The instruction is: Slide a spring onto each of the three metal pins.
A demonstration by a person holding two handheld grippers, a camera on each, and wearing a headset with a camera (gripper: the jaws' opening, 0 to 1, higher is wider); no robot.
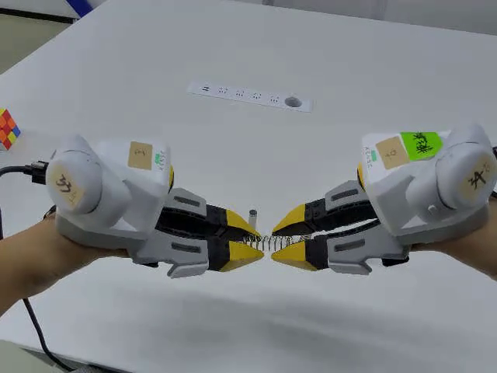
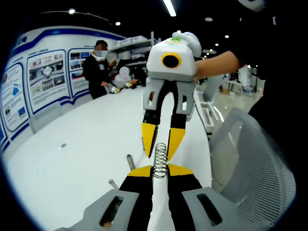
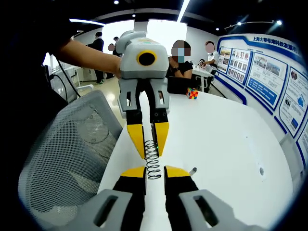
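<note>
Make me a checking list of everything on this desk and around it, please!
Surface: white table, looks clean.
Job's things: spring held level between the two grippers; two metal pins upright beside it, both bare.
Clutter: power strip farther back; colour cube at the left edge.
Grippers: left hand-held gripper shut on the spring; right hand-held gripper jaws around the other end, grip unclear.
Cables: black cable plugged into the left hand-held gripper.
Surroundings: mesh chair, wall posters, people behind.
</note>
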